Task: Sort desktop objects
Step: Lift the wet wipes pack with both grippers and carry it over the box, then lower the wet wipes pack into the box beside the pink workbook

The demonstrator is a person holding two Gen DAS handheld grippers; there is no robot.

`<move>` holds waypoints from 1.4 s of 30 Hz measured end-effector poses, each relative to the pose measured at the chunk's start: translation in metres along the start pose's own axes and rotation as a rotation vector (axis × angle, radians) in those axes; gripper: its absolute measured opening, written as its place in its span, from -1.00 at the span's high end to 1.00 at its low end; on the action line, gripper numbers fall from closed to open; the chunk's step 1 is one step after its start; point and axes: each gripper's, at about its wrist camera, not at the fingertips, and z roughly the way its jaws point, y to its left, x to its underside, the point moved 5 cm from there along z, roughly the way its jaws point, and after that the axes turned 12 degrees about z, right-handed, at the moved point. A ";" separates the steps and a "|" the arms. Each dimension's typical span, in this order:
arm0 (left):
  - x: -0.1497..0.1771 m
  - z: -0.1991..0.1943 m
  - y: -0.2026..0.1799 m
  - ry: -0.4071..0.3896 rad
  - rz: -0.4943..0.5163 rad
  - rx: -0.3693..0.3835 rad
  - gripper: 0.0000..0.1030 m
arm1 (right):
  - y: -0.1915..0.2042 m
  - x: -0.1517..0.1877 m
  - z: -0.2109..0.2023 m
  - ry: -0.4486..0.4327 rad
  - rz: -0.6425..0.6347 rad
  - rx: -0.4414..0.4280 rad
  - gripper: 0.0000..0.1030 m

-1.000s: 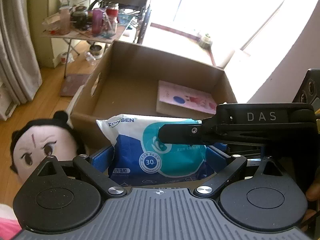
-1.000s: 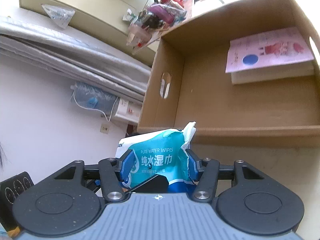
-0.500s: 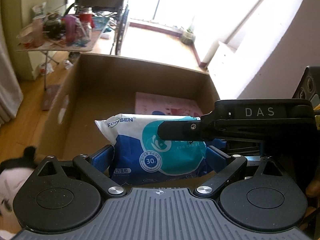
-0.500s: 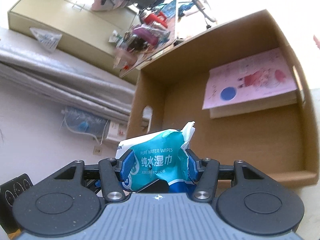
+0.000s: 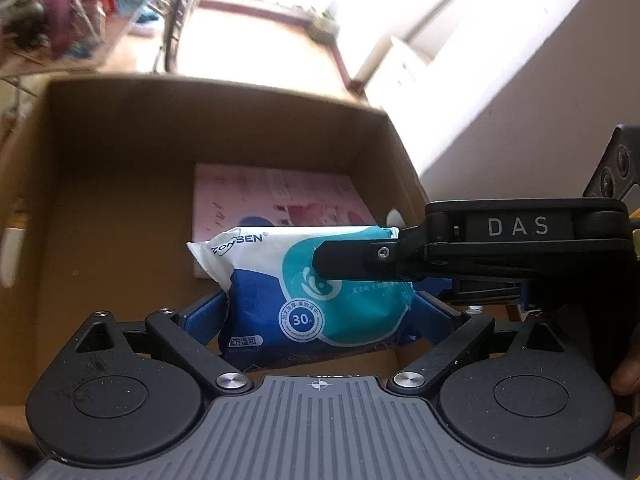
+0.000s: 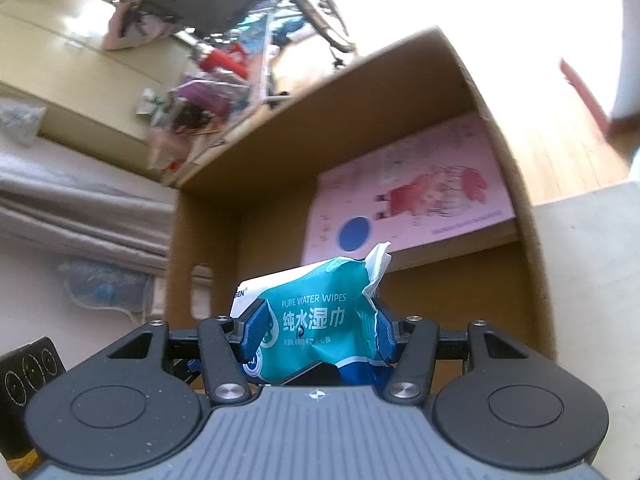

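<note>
Above the box [image 5: 120, 168], wipes pack [image 5: 304, 292] clamped by both left gripper [image 5: 320, 316] and right gripper [image 6: 316, 332], pink book [image 6: 420, 200] inside at far right.

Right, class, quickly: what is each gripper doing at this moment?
Left gripper: shut on the wet wipes pack.
Right gripper: shut on the same wet wipes pack, above the cardboard box.
</note>
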 end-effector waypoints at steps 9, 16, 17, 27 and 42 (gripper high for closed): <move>0.009 0.038 -0.002 0.143 0.056 0.103 -0.87 | -0.020 0.000 0.020 0.000 0.018 0.161 -0.14; 0.018 0.054 -0.010 0.200 0.103 0.137 -0.84 | -0.018 0.011 0.032 -0.011 -0.102 0.356 -0.05; 0.020 0.057 -0.010 0.219 0.111 0.132 -0.84 | -0.017 0.013 0.034 -0.011 -0.122 0.382 -0.05; 0.012 0.046 -0.006 0.178 0.117 0.202 -0.87 | -0.009 0.006 0.025 -0.032 -0.075 0.410 -0.11; 0.022 0.066 -0.006 0.230 0.115 0.233 -0.94 | -0.021 0.004 0.036 0.058 0.067 0.401 -0.20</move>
